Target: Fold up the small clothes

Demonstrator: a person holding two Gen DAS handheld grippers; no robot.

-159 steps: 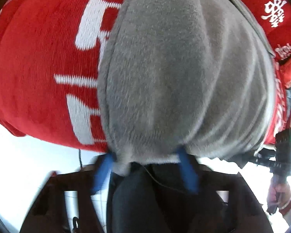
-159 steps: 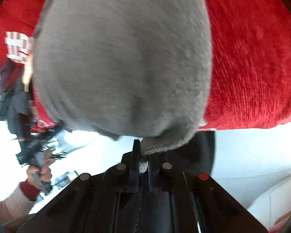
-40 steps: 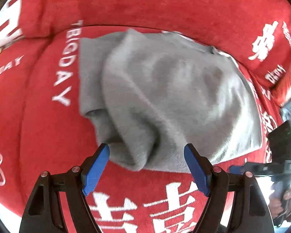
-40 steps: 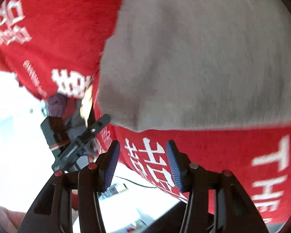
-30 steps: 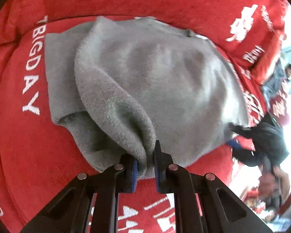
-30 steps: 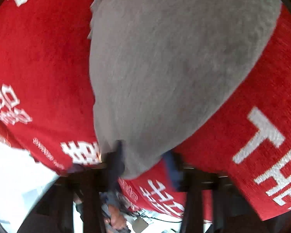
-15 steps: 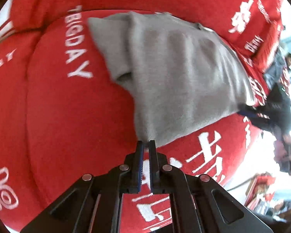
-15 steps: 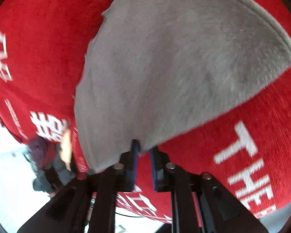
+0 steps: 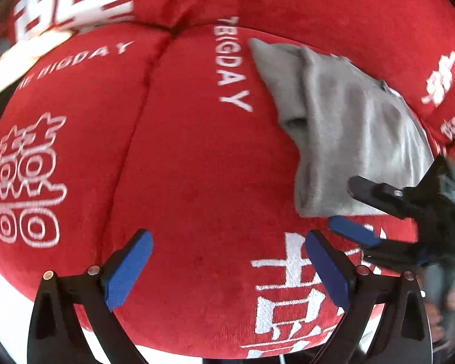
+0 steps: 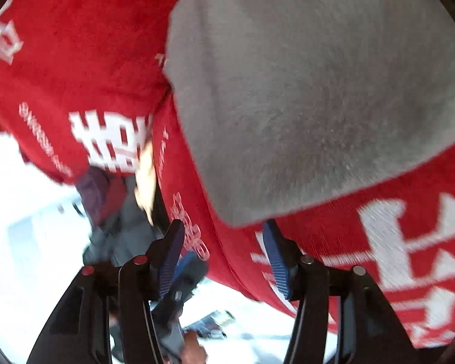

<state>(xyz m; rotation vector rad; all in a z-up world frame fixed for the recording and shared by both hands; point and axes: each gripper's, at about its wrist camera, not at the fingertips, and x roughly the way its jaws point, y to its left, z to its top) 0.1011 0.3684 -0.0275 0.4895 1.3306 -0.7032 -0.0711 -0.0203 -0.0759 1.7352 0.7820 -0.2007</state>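
Setting: a red sofa cushion printed with white characters and the words "BIGDAY", its cover the surface on which the folding is done.

Garment: a grey fleece garment lies flat toward the right part of the seat cushion, its far corner near the back cushion and its near hem close to the cushion's front edge; from the right wrist camera the same grey cloth fills most of the frame (too close to tell what kind of clothing it is).

Left gripper: the left gripper hovers over bare red cover, to the left of the cloth, blue pads spread wide and holding nothing.

Right gripper: the right gripper sits at the garment's near corner, its jaws parted with the hem just above the tips and no cloth between them; the left camera shows it at that same near edge.

Stage, as judged: the piece looks laid out and smoothed, both tools free, so a fold has probably been set down and the next grip not yet taken.

Likely reason for the placement: laying the cloth flat on the broad cushion gives clear edges to pinch.

Risk: soft fleece on plush cover may drag and bunch when a corner is lifted.
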